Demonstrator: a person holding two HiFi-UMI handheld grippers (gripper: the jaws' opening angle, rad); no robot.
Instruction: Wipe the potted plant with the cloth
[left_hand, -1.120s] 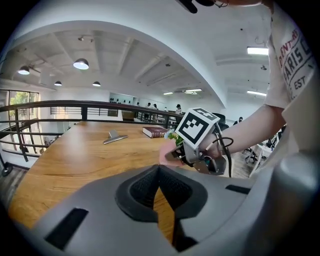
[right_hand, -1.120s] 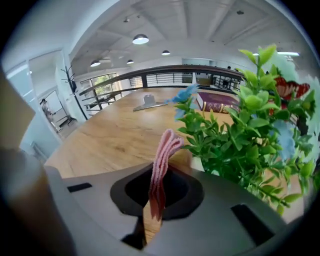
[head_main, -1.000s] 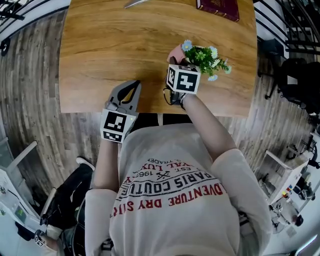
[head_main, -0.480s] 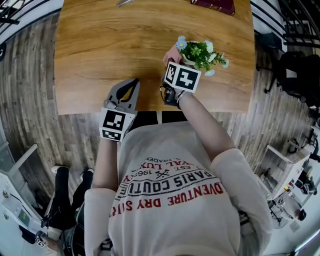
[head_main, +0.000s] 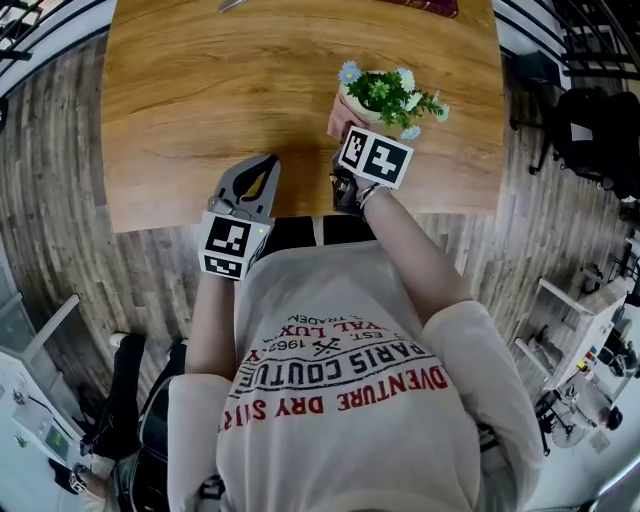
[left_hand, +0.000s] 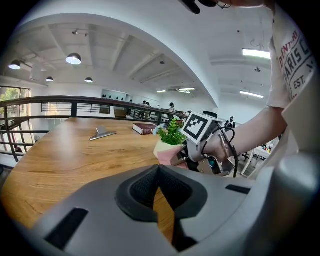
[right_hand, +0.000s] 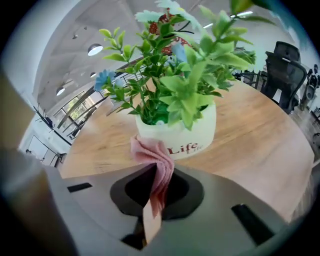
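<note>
A small potted plant (head_main: 385, 95) with green leaves and pale blue flowers stands in a cream pot (right_hand: 186, 134) on the wooden table (head_main: 200, 90). My right gripper (right_hand: 156, 192) is shut on a pink cloth (right_hand: 157, 165), and the cloth's free end lies against the near left side of the pot. From the head view that gripper (head_main: 352, 150) sits just in front of the plant, with the pink cloth (head_main: 338, 118) at the pot's left. My left gripper (head_main: 262, 178) rests over the table's near edge, shut and empty, and its jaws (left_hand: 159, 172) meet with nothing between them.
A dark red book (left_hand: 145, 128) and a flat metal piece (left_hand: 101, 133) lie at the table's far side. Black railings (head_main: 590, 40) and a black chair (head_main: 600, 140) stand to the right. Wood-plank floor surrounds the table.
My right gripper has rolled and slid along the pot's near side with the pink cloth. The plant sits a little higher in the head view. My left gripper has stayed put.
</note>
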